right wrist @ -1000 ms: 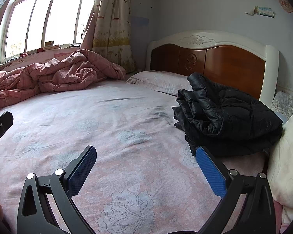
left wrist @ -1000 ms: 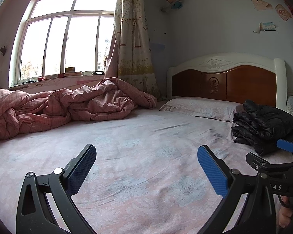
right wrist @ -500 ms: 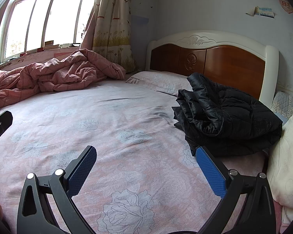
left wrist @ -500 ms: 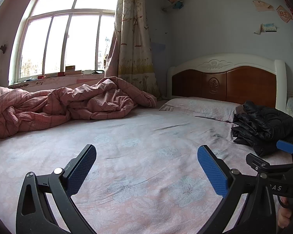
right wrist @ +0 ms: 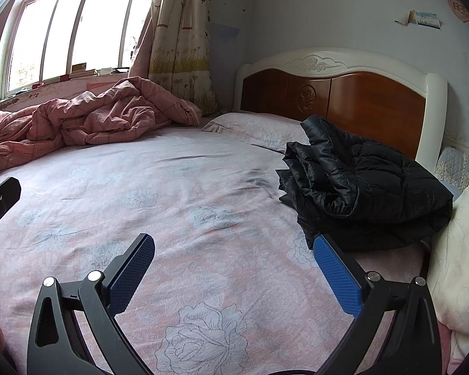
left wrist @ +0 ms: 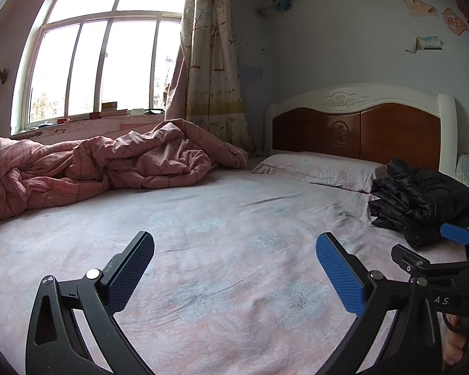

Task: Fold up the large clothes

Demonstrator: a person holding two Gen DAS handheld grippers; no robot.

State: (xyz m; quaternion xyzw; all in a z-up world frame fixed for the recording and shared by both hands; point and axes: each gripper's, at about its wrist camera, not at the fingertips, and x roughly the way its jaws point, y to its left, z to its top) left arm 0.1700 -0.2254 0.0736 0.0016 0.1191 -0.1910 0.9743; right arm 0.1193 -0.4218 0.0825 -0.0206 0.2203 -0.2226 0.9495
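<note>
Jacket (right wrist: 369,184), black and quilted, lies bunched at 2 o'clock on the bed (right wrist: 203,218), beside the pillow (right wrist: 259,131). Nearest, the right gripper (right wrist: 234,268) and left gripper (left wrist: 234,268) hover with jaws spread, holding nothing. Folding looks unstarted; next, reach the jacket and spread it flat. No containers visible. Farther off, a pink quilt (left wrist: 109,162) at 10 o'clock.

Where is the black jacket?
The black jacket lies crumpled on the bed's right side, beside the pillow, in front of the wooden headboard.
</note>
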